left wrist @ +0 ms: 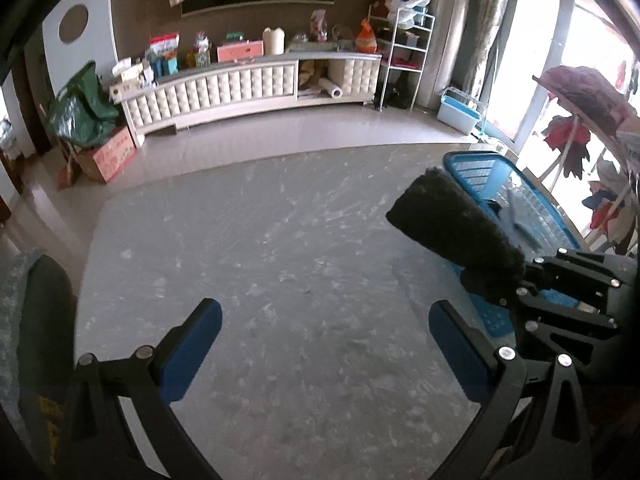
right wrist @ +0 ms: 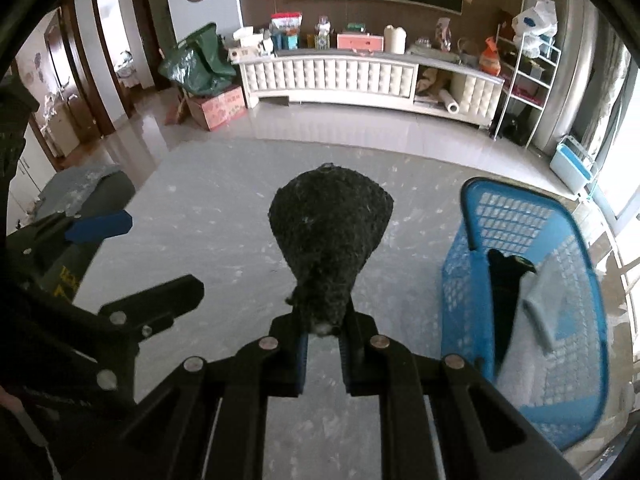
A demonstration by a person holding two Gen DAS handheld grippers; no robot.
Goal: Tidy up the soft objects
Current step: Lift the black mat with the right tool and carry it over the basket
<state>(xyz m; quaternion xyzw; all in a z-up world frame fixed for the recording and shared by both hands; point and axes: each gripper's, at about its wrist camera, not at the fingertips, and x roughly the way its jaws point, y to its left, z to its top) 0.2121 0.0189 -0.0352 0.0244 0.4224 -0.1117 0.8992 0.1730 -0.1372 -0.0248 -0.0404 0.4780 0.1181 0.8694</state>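
black fuzzy cloth (right wrist: 330,236) | R gripper (right wrist: 323,332) clamped on it, above table (left wrist: 280,260) | L gripper (left wrist: 325,340) jaws apart, empty | blue basket (right wrist: 520,216) to right

Both wrist fisheyes look steeply down over the grey table (left wrist: 280,248) toward the far cabinet (right wrist: 332,76). Left view sits left of right; both share the blue basket (right wrist: 520,216).

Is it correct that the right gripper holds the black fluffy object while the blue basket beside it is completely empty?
Not quite. The right gripper does hold the black fluffy object, but the blue basket is not empty: the right wrist view shows a dark item and a pale cloth inside.
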